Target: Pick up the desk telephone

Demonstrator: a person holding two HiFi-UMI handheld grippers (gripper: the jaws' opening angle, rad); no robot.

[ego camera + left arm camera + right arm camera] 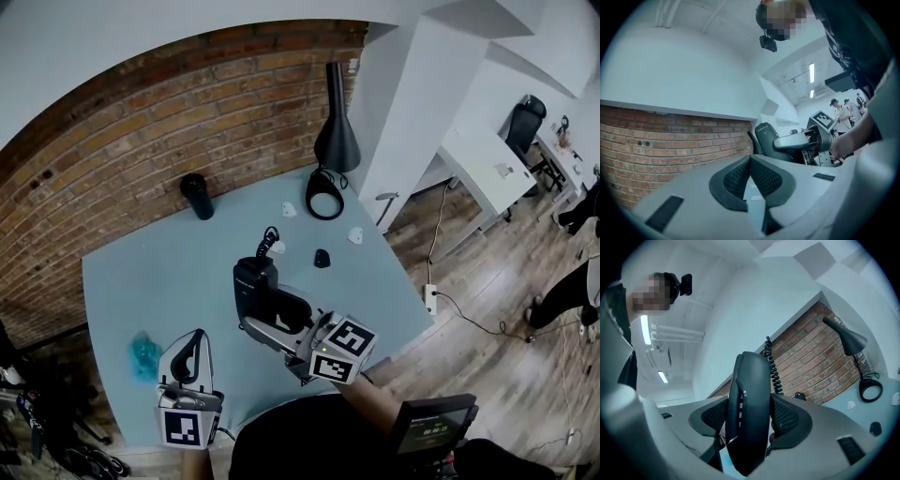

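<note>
Table [141,281]: light blue top, set against a brick wall [141,122].

Desk lamp [336,131]: black, standing at the far edge, with a black ring [324,195] at its foot.

Desk telephone [265,298]: black, over the middle of the table and tilted. It is clamped in the right gripper [286,330]. The right gripper view shows both pads pressed against the sides of the phone body [750,413], and the coiled cord [773,366] runs up behind it. Contact between the phone's lower edge and the tabletop cannot be determined.

Left gripper [187,349]: at the near left of the table, well apart from the phone. Its jaws stand slightly apart and nothing is between them; only tabletop shows through the gap.

Black tumbler [197,197]: upright near the wall, left of the lamp.

Blue crumpled item [143,356]: on the table, just beside the left gripper.

Small items: a black piece [322,258] and two white pieces [289,210] [355,235] lie between the lamp and the phone.
</note>
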